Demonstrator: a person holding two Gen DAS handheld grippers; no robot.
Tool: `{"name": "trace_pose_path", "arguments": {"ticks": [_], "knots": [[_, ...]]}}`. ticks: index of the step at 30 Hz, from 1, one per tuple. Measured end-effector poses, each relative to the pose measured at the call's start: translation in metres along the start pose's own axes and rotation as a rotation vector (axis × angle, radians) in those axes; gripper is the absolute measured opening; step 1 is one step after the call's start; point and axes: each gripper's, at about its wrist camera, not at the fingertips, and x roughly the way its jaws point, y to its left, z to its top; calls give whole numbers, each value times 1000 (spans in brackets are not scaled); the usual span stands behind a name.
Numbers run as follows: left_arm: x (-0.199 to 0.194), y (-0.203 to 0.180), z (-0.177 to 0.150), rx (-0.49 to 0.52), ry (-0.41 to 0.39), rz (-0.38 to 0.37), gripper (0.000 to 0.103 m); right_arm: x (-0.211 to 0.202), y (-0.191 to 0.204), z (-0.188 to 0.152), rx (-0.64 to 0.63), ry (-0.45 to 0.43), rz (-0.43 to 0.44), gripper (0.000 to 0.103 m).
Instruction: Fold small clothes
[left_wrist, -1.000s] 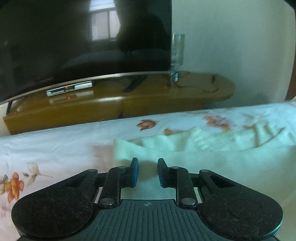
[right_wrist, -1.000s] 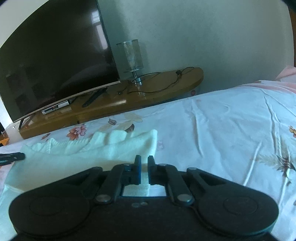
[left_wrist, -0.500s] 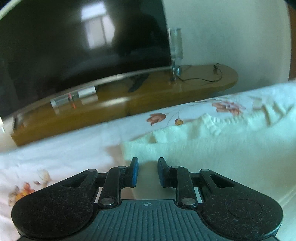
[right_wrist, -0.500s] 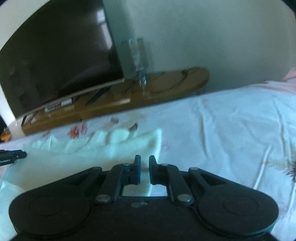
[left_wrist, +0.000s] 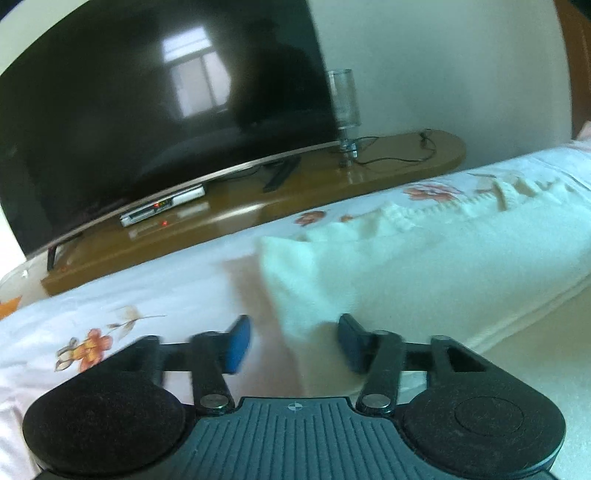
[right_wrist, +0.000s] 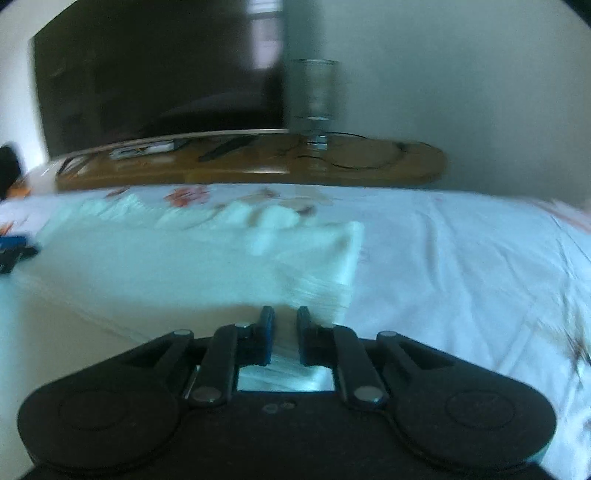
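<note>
Both wrist views look low and close across the bed (left_wrist: 110, 295) toward the television (left_wrist: 147, 110). They share the pale garment (right_wrist: 184, 266) and wooden stand (right_wrist: 369, 166).

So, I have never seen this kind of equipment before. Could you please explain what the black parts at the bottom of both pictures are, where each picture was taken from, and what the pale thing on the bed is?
There is no robot here. A person holds a two-finger gripper in each hand, and a wide-angle camera on each one looks forward along its fingers. The black shapes at the bottom are the grippers themselves.

One picture comes from the left gripper, the other from the right gripper. Both look across a bed with a flowered sheet towards a television on a wooden stand.

The pale garment lies on the sheet, its knitted edge far from the cameras. The left gripper's jaws are opening, with the garment's corner between them but no longer pinched. The right gripper's jaws are nearly closed, with cloth between them; the blur hides whether they pinch it.
</note>
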Motion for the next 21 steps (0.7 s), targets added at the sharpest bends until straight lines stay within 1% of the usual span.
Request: {"name": "trace_pose_path", "arguments": {"ticks": [1, 2, 3, 4, 5, 7, 9, 11, 12, 13, 14, 15, 16, 17, 18, 19, 20, 21], "knots": [[-5, 2, 7, -20, -8, -9, 53, -3, -1, 3, 17, 8, -27, 11], [-10, 0, 13, -18, -39, -16, 53, -6, 1, 5, 31, 5, -22, 14], [-11, -4, 20, -9, -66, -26, 53, -10, 4, 10, 50, -18, 14, 14], [-9, -11, 30, -1, -82, -54, 53, -13, 9, 14, 60, -37, 48, 15], [-3, -17, 38, 1, -81, -79, 54, -13, 18, 20, 57, -56, 75, 16], [13, -30, 49, 10, -68, -118, 57, -2, 38, 33, 46, -50, 101, 16], [31, -38, 50, 2, -44, -121, 60, 17, 60, 43, 47, -39, 123, 16], [48, -37, 44, -36, 4, -99, 63, 33, 82, 48, 38, -17, 156, 16], [53, -32, 37, -63, 25, -85, 68, 41, 94, 48, 6, -10, 172, 17], [55, -24, 31, -108, 25, -95, 71, 46, 102, 46, -23, 0, 173, 19], [55, -13, 27, -157, 32, -97, 71, 53, 107, 42, -62, 22, 157, 17], [52, -5, 24, -173, 38, -83, 71, 54, 106, 39, -90, 12, 139, 17], [51, 1, 21, -165, 39, -59, 71, 50, 99, 38, -93, 3, 97, 16], [48, 8, 15, -160, 42, -42, 72, 46, 88, 37, -95, 0, 43, 15], [44, 16, 9, -176, 41, -37, 72, 41, 76, 36, -98, -6, -23, 15], [39, 25, 6, -217, 45, -20, 72, 36, 60, 33, -82, -6, -92, 14], [33, 25, 8, -236, 40, 0, 72, 32, 47, 32, -44, 4, -95, 14], [25, 20, 11, -235, 17, 5, 72, 28, 37, 34, 2, 8, -64, 14]]}}
